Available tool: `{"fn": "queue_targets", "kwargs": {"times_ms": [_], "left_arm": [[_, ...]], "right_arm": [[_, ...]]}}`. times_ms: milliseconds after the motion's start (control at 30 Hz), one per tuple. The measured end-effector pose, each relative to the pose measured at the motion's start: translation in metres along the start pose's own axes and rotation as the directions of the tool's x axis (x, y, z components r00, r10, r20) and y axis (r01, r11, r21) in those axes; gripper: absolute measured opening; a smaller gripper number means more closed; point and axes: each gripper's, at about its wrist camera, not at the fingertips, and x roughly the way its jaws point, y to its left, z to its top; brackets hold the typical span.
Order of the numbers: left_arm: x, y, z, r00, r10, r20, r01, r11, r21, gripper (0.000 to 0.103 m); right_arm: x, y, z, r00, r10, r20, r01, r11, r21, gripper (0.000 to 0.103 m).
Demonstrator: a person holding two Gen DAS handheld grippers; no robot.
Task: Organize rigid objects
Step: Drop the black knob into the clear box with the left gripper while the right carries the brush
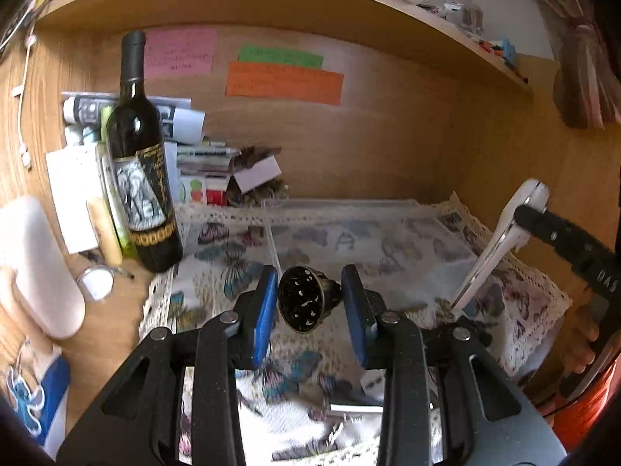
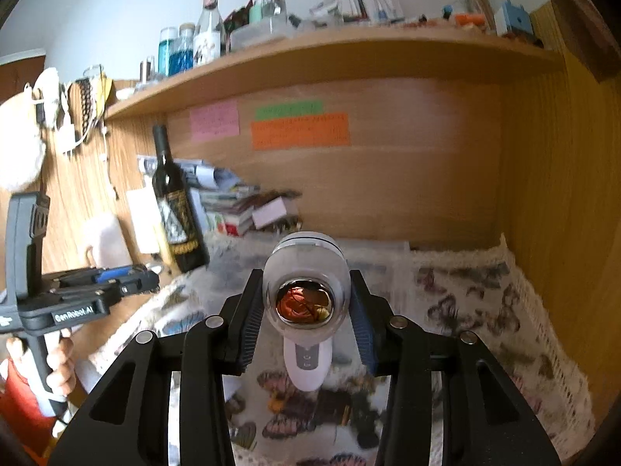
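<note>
My left gripper (image 1: 310, 303) is shut on a small dark bell-shaped metal piece (image 1: 304, 299) with a perforated round mouth, held above the butterfly cloth (image 1: 217, 272). My right gripper (image 2: 306, 306) is shut on a white handheld device (image 2: 306, 310) with a round mirrored end and a handle that hangs down. In the left wrist view the device (image 1: 500, 240) shows at the right, gripped by the right gripper's black finger (image 1: 559, 237). A clear plastic box (image 1: 349, 233) lies on the cloth behind both. The left gripper also shows in the right wrist view (image 2: 132, 281) at the left.
A dark wine bottle (image 1: 143, 171) stands left of the cloth, with stacked papers and boxes (image 1: 202, 163) behind it. A white container (image 1: 35, 268) and a small round tin (image 1: 95, 281) sit at the left. A wooden shelf (image 2: 330, 58) with bottles runs overhead.
</note>
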Motion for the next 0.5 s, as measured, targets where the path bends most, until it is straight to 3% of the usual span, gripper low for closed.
{"fn": "queue_targets", "kwargs": {"times_ms": [300,500], "left_arm": [[0.04,0.001,0.034,1.0,0.008,-0.028,-0.008,1.0,0.01,0.033],[0.09,-0.004,0.039,0.991,0.012,-0.137,-0.007,0.999,0.032,0.033]], "right_arm": [[0.029,-0.014,0.042,0.997,-0.071,0.039,0.073,0.996,-0.044,0.039],[0.069,-0.024,0.04,0.994,-0.089,-0.071,0.081,0.991,-0.102,0.039]]}}
